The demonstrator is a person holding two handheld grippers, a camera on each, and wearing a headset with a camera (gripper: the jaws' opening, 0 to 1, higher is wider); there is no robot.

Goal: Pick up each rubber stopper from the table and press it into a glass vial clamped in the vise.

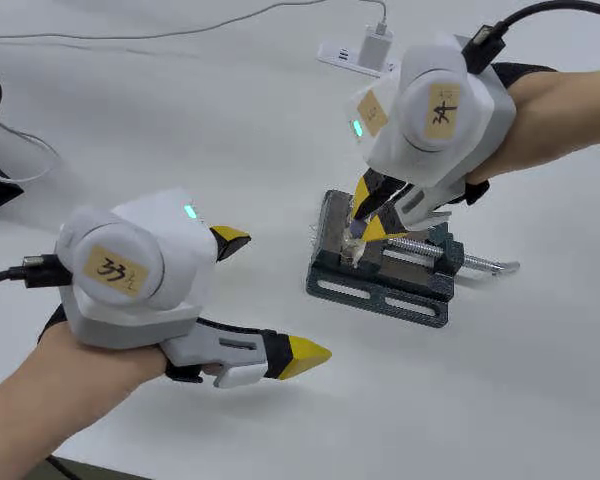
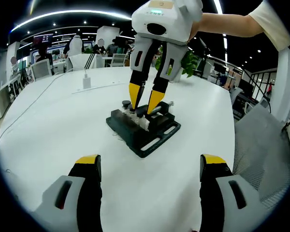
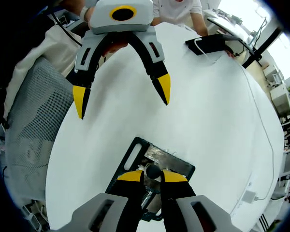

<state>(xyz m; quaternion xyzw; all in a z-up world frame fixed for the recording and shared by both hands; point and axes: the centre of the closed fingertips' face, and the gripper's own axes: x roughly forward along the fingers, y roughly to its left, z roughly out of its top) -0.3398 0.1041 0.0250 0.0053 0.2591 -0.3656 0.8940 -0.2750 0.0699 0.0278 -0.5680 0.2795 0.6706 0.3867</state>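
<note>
- A white table (image 1: 180, 120) in an open office, with desks and chairs behind it in the left gripper view.
- Nearest, by the table's near edge, the left gripper (image 1: 270, 296) hovers with its jaws wide apart and holds nothing. It points toward the vise.
- Further in, toward the middle of the table, the dark vise (image 1: 380, 275) sits flat. A glass vial (image 1: 357, 250) stands clamped in it, though its mouth is hard to make out.
- Directly over the vise the right gripper (image 2: 145, 99) points down, its jaws clamped on a small dark rubber stopper (image 3: 152, 170). The stopper is at or just above the vial's top; I cannot tell which.
- Toward the far edge lies a power strip (image 1: 360, 55) with a charger plugged in.
- The step in hand looks like seating this stopper. The next move calls for a straight downward press with the stopper centred on the mouth — a skewed push could tip it or stress the glass — and then letting go.
</note>
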